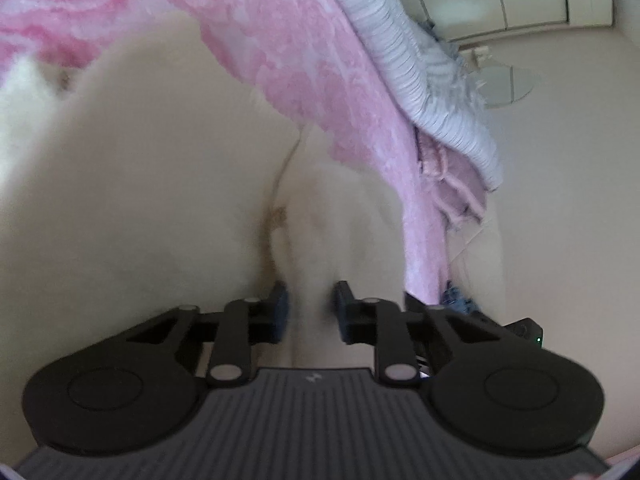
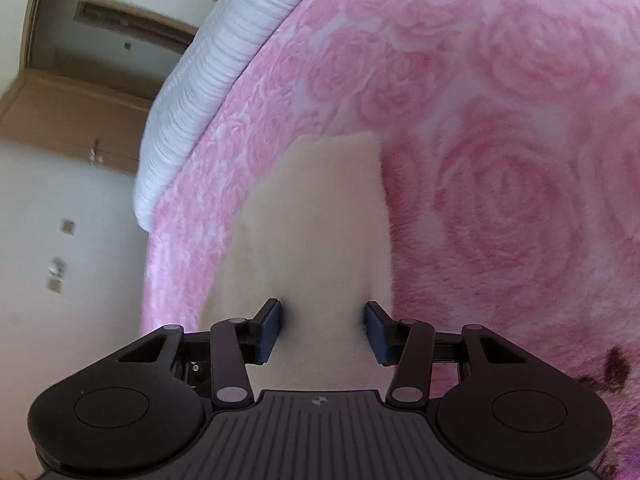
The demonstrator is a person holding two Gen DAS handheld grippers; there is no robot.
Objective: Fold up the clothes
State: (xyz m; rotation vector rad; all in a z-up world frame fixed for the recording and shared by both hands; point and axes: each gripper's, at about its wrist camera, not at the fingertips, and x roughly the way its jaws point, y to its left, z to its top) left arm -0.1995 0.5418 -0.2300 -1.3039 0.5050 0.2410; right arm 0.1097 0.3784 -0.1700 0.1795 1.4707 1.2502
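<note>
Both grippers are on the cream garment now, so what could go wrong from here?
The left gripper pinches only a thin bit of the cream garment; it may slip when lifted. The right gripper clamps a thick bunch near the garment's edge, which could fold unevenly. The fluffy pink blanket underneath might snag and drag along.

Both cams sit right behind their own gripper fingers, looking forward and down, super close to the fabric. Left wrist view angles over a cream garment [image 1: 160,200], with the pink rose blanket [image 1: 288,64] running off to the upper right. Right wrist view faces the same blanket [image 2: 500,140], cream cloth [image 2: 320,232] dead centre. Both also catch the white ribbed bedding [image 1: 404,40] edge.
</note>
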